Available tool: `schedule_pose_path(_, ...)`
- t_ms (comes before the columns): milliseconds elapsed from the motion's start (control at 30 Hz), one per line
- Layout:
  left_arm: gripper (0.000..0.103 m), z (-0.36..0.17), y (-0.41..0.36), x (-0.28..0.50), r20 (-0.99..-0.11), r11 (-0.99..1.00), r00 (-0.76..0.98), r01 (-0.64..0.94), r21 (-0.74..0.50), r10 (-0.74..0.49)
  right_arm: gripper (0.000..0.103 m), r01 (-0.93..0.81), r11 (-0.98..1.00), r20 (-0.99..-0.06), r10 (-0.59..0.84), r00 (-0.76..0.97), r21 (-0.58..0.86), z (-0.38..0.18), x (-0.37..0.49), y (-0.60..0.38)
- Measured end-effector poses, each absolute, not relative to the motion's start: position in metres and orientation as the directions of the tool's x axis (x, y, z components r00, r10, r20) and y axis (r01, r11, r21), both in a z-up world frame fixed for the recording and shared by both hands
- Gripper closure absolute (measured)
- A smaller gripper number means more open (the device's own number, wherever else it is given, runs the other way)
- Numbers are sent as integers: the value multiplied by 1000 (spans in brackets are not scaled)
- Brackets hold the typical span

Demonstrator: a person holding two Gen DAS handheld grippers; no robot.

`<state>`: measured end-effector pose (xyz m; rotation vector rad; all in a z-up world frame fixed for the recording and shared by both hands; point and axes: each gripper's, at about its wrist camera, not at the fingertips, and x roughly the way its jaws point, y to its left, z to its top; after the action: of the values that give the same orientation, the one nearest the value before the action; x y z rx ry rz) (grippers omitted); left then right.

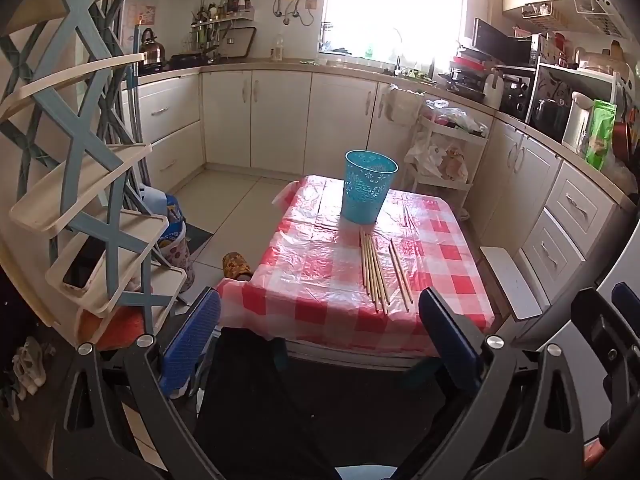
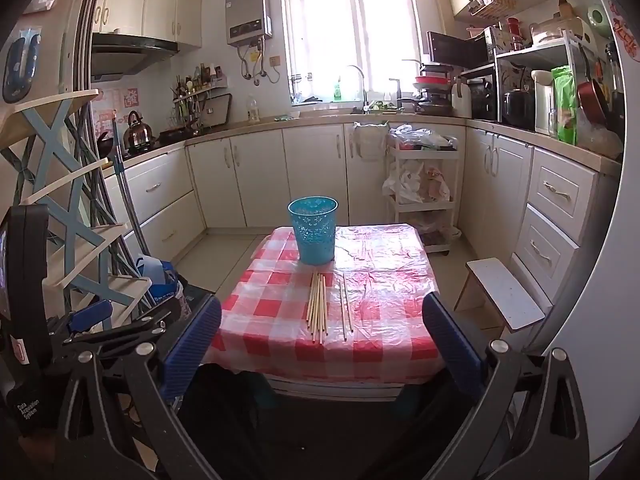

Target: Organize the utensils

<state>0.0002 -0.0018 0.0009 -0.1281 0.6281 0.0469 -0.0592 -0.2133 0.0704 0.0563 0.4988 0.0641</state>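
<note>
Left wrist view first: my left gripper hangs short of the table's near edge, jaws spread wide with nothing between them, blue pads facing each other over a dark lap or chair below. Off to its right I can see the black frame of my right gripper alongside. Right wrist view says the same about that one: jaws wide apart, empty, not touching anything, with the left rig sitting at its left.

Past the fingers is the small table with a red-and-white checked cloth under a crinkly clear plastic cover. The chopsticks lie flat on the near half, pointing roughly away from me. Most are bunched in a loose bundle, and a pair sits just beside it to the right, slightly apart. A few more thin sticks seem to lie further back on the right, but glare makes that hard to call.

Right behind the bundle stands the blue perforated basket, upright, near the far edge; I can't see inside it.

Beyond that, a blue-and-cream shelf rack on the left, a white stool at the right, then cream kitchen cabinets and a bright window.
</note>
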Motion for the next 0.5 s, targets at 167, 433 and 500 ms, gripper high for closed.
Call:
schedule_pose_path(167, 8, 0, 0, 1, -586, 991, 810, -79, -110, 0, 6, -49, 997, -474, 75, 877, 67, 71, -58, -215)
schedule_pose_path(433, 8, 0, -2, 3, -589, 991, 808, -82, -105, 4, 6, -52, 997, -473, 75, 878, 62, 65, -66, -240)
schedule_pose_path(500, 8, 2, -8, 1, -588, 991, 809, -82, -105, 4, 6, -52, 997, -472, 75, 878, 62, 67, -60, -227)
